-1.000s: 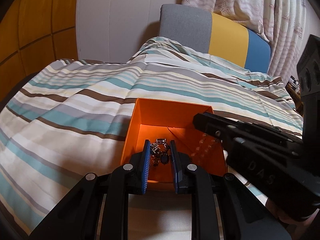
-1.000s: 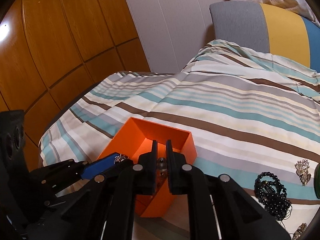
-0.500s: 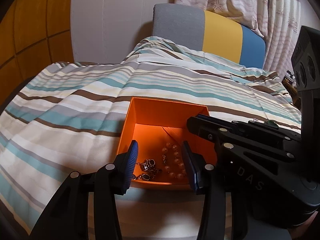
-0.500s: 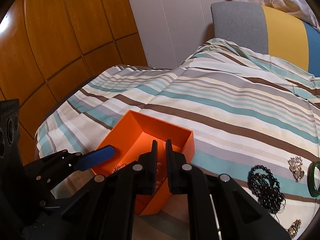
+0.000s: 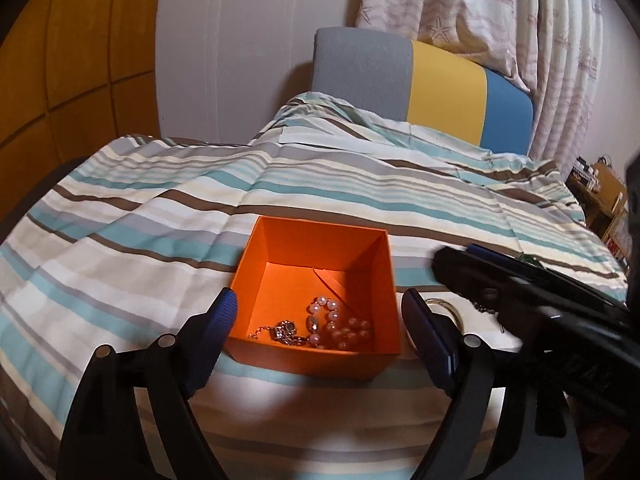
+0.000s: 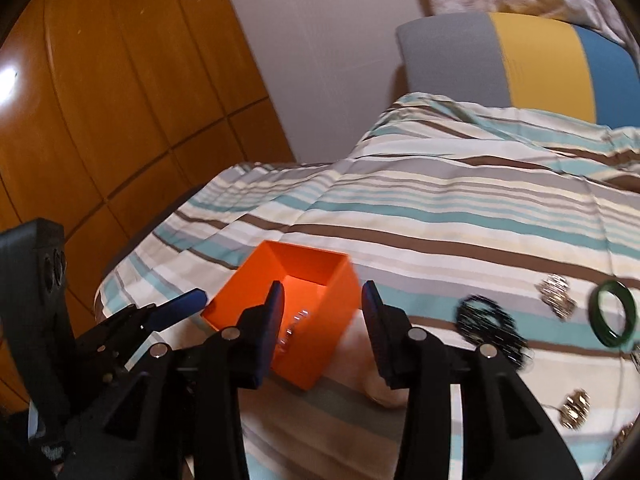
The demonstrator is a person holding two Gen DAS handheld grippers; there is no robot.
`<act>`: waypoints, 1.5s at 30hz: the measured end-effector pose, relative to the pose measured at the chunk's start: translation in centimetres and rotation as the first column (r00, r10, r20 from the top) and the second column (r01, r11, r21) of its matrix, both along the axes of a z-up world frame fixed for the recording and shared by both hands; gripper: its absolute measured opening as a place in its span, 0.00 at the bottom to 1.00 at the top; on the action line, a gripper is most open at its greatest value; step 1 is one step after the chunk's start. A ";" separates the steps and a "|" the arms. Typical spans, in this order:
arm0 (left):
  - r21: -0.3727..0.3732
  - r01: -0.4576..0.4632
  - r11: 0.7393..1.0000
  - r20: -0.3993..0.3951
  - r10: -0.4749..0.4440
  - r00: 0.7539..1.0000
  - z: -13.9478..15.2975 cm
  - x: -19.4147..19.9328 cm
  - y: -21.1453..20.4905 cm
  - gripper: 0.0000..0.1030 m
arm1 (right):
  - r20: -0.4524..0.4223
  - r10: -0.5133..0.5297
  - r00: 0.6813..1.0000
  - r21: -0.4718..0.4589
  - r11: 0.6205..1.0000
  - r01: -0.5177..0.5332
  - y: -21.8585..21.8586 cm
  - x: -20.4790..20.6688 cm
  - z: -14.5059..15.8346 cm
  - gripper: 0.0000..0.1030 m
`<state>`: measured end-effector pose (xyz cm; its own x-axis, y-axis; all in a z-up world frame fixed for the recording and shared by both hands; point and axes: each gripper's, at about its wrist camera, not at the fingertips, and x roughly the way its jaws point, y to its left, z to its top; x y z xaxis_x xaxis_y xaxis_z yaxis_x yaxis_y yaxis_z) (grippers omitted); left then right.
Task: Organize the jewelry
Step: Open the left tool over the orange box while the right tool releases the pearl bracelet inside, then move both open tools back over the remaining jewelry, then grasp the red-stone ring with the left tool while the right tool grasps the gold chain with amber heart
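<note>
No writing, label, brand or number can be read in either view; the pale patterned curtain [image 5: 500,12] at the upper right of the left wrist view carries printed ships and starfish only.

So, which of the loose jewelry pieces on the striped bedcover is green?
The green ring-shaped bangle, farthest right; the black beaded bracelet and metallic brooches are not.

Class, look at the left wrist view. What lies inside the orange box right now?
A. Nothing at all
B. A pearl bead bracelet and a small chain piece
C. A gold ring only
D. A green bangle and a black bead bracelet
B: the orange box holds a pearl bead bracelet and a small chain piece on its floor, while the green bangle and black bead bracelet lie outside on the striped bedspread.
</note>
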<state>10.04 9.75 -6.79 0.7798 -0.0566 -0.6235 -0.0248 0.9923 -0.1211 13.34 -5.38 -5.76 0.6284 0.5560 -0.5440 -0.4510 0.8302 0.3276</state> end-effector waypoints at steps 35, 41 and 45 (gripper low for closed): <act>-0.049 0.335 0.941 -0.116 -0.338 0.934 -4.6 -2.3 -17.9 0.76 | -0.141 -0.466 0.873 -0.231 0.873 0.429 -23.5 -6.5 -7.7 0.63; -0.038 0.366 0.930 -0.138 -0.368 0.920 -5.6 -1.7 -19.3 0.73 | -0.136 -0.443 0.886 -0.275 0.876 0.396 -22.6 -5.2 -8.1 0.63; -0.002 0.382 0.924 -0.144 -0.378 0.914 -6.1 -1.7 -20.1 0.64 | -0.124 -0.427 0.896 -0.303 0.876 0.375 -21.9 -4.9 -8.2 0.52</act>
